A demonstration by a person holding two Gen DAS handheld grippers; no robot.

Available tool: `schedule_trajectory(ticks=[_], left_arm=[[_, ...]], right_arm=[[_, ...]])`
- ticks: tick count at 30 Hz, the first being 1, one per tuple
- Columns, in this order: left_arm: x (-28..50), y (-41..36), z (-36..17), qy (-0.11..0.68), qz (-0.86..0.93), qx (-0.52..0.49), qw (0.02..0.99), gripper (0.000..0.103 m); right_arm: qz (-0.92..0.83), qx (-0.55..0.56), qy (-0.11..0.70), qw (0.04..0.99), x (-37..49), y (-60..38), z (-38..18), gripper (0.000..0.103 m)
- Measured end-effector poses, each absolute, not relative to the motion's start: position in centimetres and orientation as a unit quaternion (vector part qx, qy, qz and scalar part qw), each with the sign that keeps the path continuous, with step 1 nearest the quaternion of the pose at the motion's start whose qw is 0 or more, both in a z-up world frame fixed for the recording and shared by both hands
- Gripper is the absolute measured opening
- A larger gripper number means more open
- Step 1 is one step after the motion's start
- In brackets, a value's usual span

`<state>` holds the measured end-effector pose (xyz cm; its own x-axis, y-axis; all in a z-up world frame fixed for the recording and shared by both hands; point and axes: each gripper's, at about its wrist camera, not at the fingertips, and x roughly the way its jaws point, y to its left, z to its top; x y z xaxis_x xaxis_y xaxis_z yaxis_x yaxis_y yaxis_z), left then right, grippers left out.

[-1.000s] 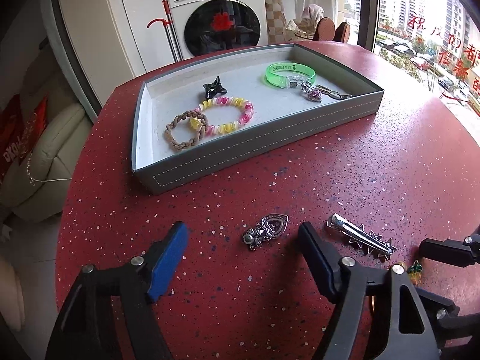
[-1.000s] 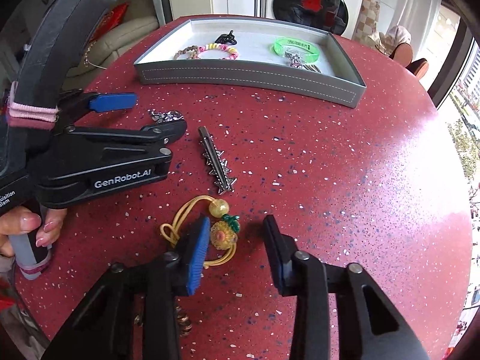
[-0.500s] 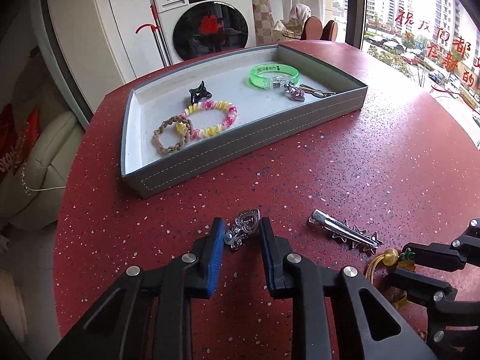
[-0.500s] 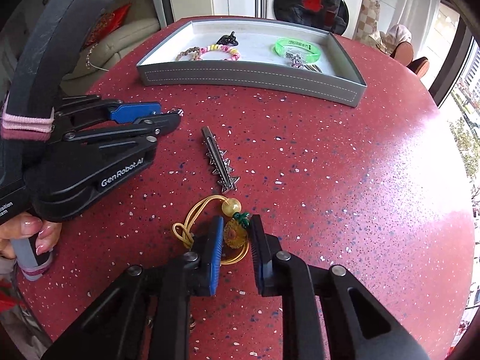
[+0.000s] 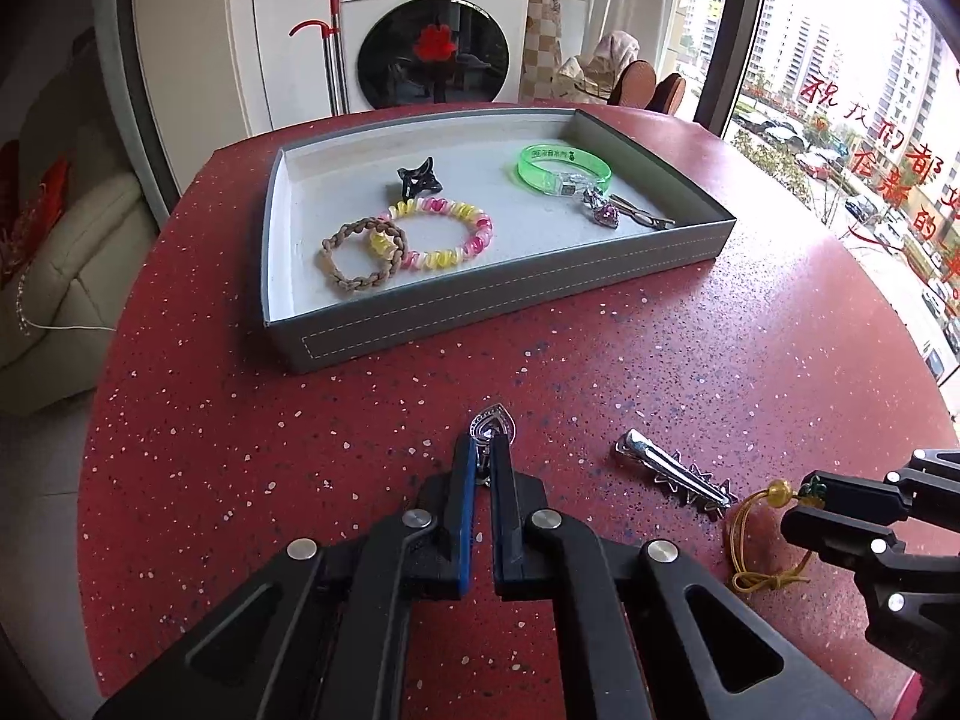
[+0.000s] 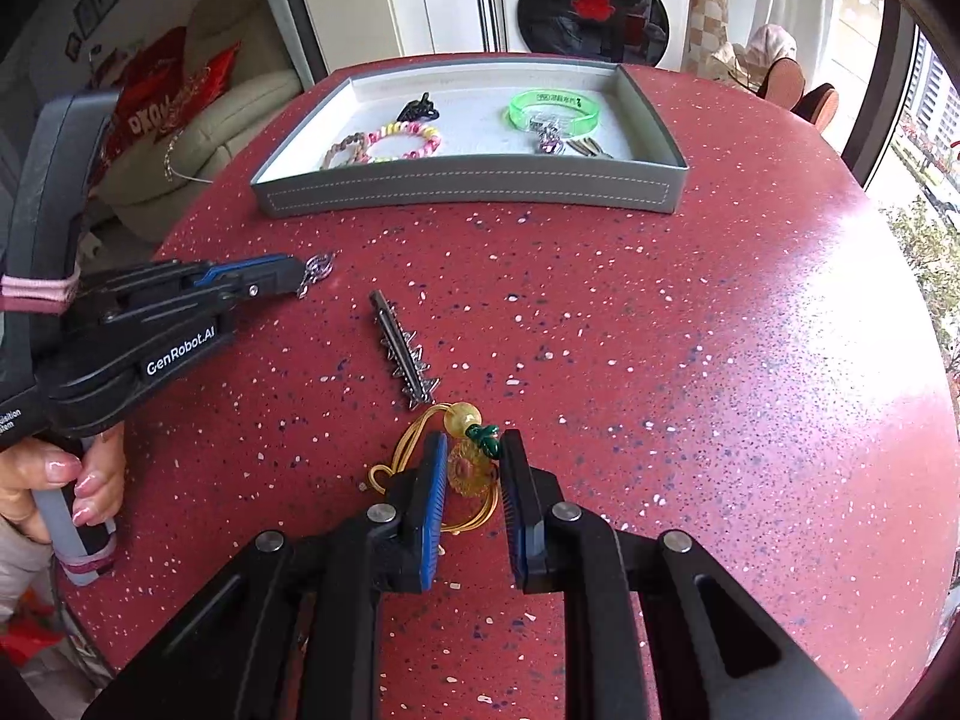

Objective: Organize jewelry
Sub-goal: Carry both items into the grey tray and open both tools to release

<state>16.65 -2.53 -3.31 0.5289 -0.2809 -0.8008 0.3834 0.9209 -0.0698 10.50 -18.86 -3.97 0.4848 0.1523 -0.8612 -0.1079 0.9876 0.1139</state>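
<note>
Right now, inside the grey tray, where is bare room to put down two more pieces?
In the tray, the floor is bare in the near middle, between the beaded bracelet and the hair clip, and along the far wall. The left half is crowded.

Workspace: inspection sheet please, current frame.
Surface: red speckled table, dry.
Job's things: grey tray holds bracelets, green bangle, black clip; star hair clip loose on table.
Clutter: nothing seen.
Grippers: left tongs shut on silver heart brooch; right tongs shut on pineapple charm.
Cables: nothing seen.
Surroundings: washing machine, sofa, window.
</note>
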Motion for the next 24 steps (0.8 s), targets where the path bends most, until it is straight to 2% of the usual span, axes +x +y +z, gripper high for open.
schedule_trajectory(ticks=[24], left_arm=[[17.6, -2.0, 1.6, 0.41, -0.21, 0.023, 0.887, 0.022]], right_arm=[[0.072, 0.073, 0.453, 0.885, 13.1, -22.2, 1.0, 0.02]])
